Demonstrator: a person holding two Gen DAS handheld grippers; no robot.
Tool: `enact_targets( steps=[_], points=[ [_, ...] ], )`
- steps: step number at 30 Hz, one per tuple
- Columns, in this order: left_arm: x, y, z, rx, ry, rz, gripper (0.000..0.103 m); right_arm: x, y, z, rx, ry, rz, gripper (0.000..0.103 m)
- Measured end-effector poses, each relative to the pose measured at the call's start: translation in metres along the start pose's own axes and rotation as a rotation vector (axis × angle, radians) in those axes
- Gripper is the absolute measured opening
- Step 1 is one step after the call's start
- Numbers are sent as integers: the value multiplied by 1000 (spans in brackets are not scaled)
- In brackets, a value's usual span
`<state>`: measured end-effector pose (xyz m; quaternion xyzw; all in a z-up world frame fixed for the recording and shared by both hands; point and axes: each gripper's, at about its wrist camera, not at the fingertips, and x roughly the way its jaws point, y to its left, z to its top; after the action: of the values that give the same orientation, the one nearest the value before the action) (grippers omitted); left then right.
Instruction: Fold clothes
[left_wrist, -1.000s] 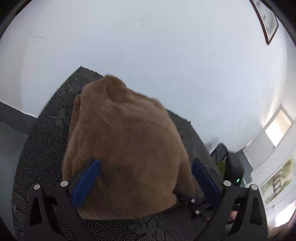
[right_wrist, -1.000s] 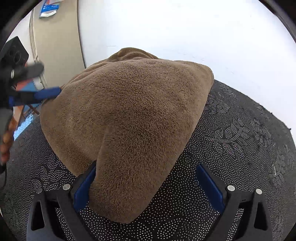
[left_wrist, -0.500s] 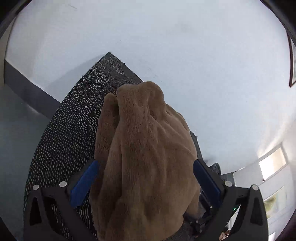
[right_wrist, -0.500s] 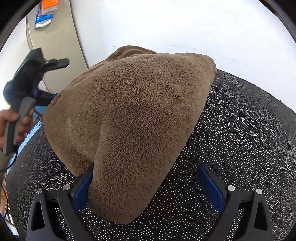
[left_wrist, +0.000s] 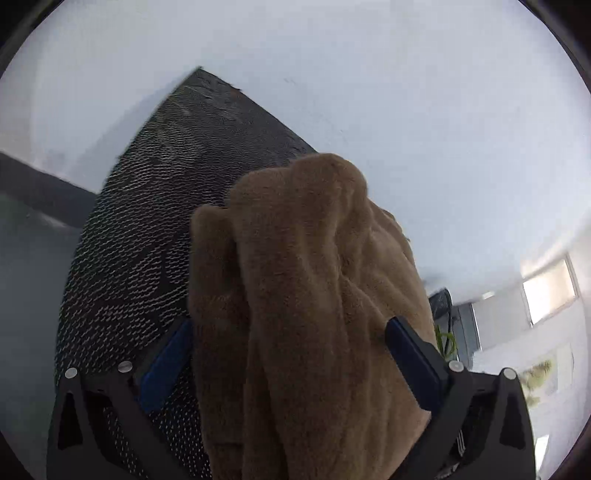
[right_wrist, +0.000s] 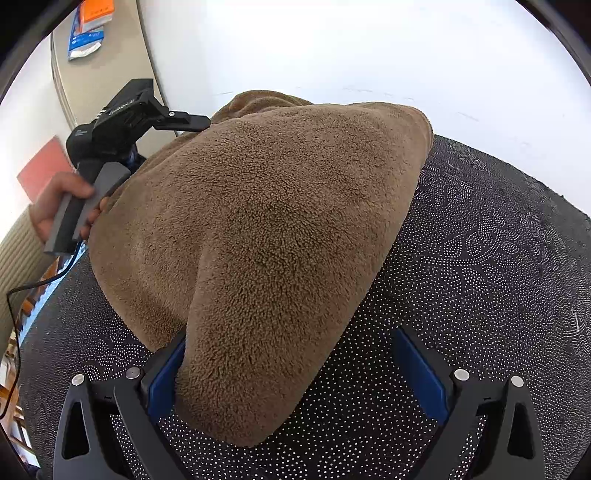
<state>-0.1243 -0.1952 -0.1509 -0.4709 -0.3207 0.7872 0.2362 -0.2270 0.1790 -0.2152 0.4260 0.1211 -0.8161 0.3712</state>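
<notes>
Brown fleece fills the middle of both wrist views: a thick, plush garment heaped on a table covered in a dark cloth with a pattern of small white dots. In the right wrist view the right hand-held gripper has its jaws spread wide, and a rounded lobe of the garment hangs down into the gap, pressed against the left blue pad while the right pad stands clear of it over bare dotted cloth; the fabric merely lies between the fingers, with no pinch on it. The bulk of the garment rises away toward the far side, its far right corner reaching the table's far edge by a white wall. At the far left of that view the left hand-held gripper reaches over the garment's left edge, its handle held in a person's hand with a ribbed beige sleeve behind it. In the left wrist view the left hand-held gripper is also wide open, and a bunched, vertically creased mass of the garment fills the whole gap, touching both blue pads; whether the fabric is actually gripped cannot be told. The table stretches off to the left and far side beyond it.
</notes>
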Motion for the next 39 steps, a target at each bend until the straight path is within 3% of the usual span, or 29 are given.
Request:
enact_targets(
  steps=[9,13,20,27,33,39],
  points=[
    [16,-7,6,73,84,-156,102,0,-3,0,21,4,31,102],
    [15,-2,9,78,106,-219,102,-8,-14,0,70,-38,144,102],
    [24,-8,11,126,155,-159,102,-22,-69,21,325,-172,352,102],
    [24,-2,18,102,162,-172,103,22,-117,47,606,-128,358,102],
    [25,6,29,40,160,-175,103,38,-113,65,638,-84,311,102],
    [19,7,27,29,182,-189,103,48,-109,72,689,-65,421,102]
  ],
)
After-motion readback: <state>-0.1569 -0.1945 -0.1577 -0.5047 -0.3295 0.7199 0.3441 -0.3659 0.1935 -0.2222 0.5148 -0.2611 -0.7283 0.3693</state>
